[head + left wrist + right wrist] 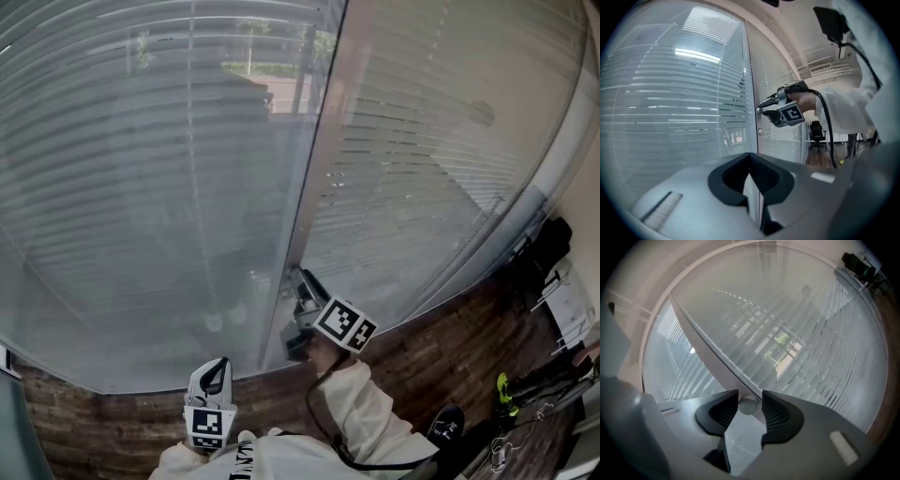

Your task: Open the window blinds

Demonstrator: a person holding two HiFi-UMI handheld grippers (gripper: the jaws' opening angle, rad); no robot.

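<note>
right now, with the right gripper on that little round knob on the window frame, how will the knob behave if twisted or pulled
The knob looks small, round and smooth, so it may slip between the right gripper's pads unless squeezed firmly. Mounted on the window frame, it probably turns in place rather than pulling free. It looks rigid.

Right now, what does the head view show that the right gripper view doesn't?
Only the head view: the left gripper and right gripper seen from above, a sleeve, the wooden floor and a shoe.
Only the right gripper view: a small round knob, pinched between that gripper's fingers.
Both: the blinds and the frame between the two panes.
</note>
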